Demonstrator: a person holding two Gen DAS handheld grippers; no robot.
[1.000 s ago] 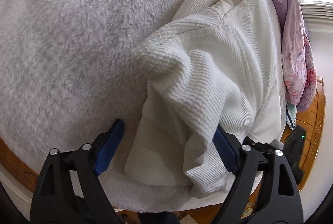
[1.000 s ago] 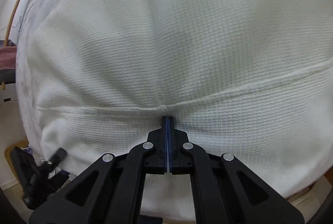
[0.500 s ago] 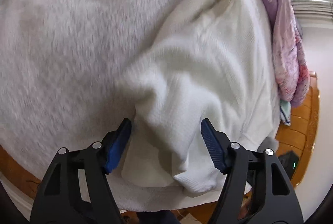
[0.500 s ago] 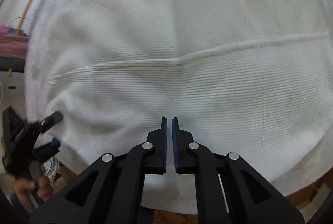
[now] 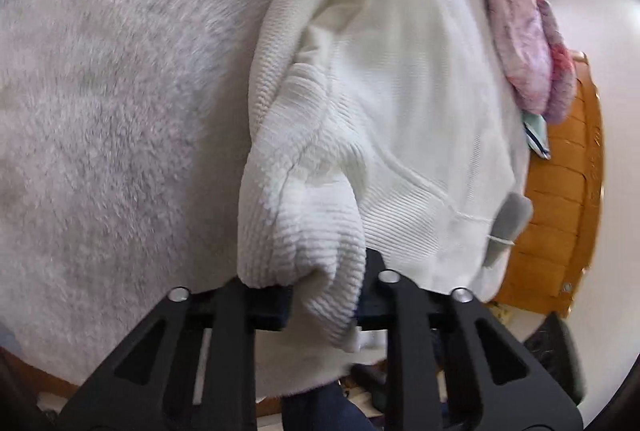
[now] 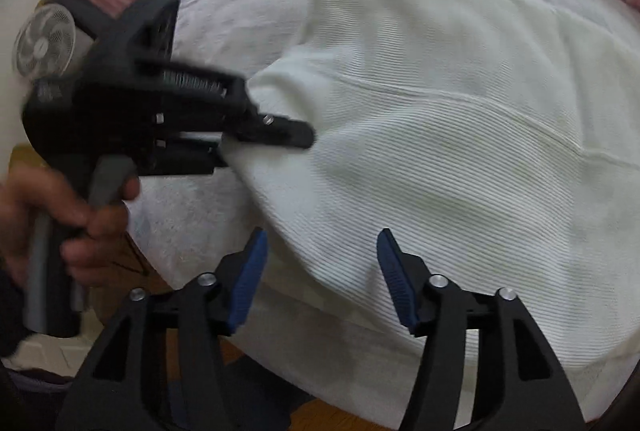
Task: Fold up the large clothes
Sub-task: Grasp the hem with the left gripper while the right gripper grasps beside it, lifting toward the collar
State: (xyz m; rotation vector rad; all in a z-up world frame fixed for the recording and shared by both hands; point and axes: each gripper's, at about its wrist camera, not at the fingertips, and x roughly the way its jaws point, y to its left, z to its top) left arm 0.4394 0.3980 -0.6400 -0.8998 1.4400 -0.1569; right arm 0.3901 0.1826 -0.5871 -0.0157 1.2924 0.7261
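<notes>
2 claws work over 1 fleece-covered bed (image 5: 120, 111), the biggest thing in either view, grey-white and stretching away ahead of and to the left of our left claw. On it, ahead of both claws, lies the white waffle-knit garment (image 6: 460, 151), spread broad and mostly flat, with 1 seam line running across it. Beyond its far edge, up and to the right of our left claw, sits a pink and purple quilt (image 5: 528, 31), and past that a wooden bed frame (image 5: 560, 191).

Our left gripper (image 5: 324, 295) is clamped on a bunched, thick fold of the garment, the cloth bulging out between and over the pads; in the right wrist view we see the same claw gripping the garment's left edge, with the left hand (image 6: 60, 223) on its handle. Our right gripper (image 6: 320, 271) stands wide, pads well apart, holding nothing, with the garment's near edge lying just ahead of and between them.

We judge that the next move turns on 1 relation: the garment's long axis runs away from our left claw toward the quilt, and the bulk of the cloth lies to the right of that claw. So the held edge would carry rightward across the body, and the left hand is the nearer one to do it, while the right claw is free to take the near edge.
</notes>
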